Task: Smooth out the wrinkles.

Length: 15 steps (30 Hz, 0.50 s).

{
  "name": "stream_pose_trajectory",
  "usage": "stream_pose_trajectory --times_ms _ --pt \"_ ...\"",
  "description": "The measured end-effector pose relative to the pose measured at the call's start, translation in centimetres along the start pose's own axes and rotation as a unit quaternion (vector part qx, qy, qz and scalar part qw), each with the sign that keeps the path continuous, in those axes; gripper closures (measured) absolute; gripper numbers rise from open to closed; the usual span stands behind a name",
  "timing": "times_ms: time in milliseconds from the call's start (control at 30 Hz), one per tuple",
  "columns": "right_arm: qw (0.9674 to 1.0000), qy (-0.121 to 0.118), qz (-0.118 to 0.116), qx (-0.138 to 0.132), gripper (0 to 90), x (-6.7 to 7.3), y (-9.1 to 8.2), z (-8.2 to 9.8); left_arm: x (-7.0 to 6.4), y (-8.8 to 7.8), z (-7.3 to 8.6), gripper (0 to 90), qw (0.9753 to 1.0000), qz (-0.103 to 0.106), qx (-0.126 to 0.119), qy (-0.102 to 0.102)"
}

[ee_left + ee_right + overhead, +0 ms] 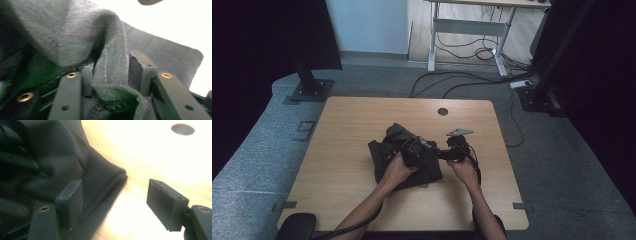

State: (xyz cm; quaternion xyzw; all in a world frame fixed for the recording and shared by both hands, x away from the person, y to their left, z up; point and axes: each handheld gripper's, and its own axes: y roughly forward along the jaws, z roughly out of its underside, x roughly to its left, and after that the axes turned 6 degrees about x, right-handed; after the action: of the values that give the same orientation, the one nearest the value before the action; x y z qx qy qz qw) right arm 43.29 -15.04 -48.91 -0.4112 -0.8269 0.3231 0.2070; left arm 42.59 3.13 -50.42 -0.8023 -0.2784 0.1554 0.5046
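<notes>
Two grippers: both over one dark cloth (404, 162) at mid-table (342, 150).
Left gripper (110, 72): a folded ridge of cloth lies between its jaws; pads parted, not clearly pinching.
Cloth: crumpled heap, grey knit with stitched seams.
Handling: soft, light and limp; likely to sag and slide off a loose hold.
Hold: best at a hem or seam, pinched firmly.
Right gripper (113, 201): jaws spread, empty, at the cloth's right edge above bare wood.

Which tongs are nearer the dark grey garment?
Left. The left tongs have a fold of the dark grey garment between their jaws. The right tongs stand open beside its edge, over the wooden table.
</notes>
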Motion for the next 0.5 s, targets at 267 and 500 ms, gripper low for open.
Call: stream_pose_trajectory --times_ms 267,500 --pt "0.9992 -0.004 -0.04 0.0 22.9 1.4 1.4 -1.9 0.3 -0.6 0.5 50.1 0.9993 0.033 -0.013 -0.01" --pt "0.9989 -0.001 -0.033 0.034 31.1 0.9 4.2 -1.6 0.3 -1.4 0.8 44.0 0.9976 0.063 -0.023 -0.018"
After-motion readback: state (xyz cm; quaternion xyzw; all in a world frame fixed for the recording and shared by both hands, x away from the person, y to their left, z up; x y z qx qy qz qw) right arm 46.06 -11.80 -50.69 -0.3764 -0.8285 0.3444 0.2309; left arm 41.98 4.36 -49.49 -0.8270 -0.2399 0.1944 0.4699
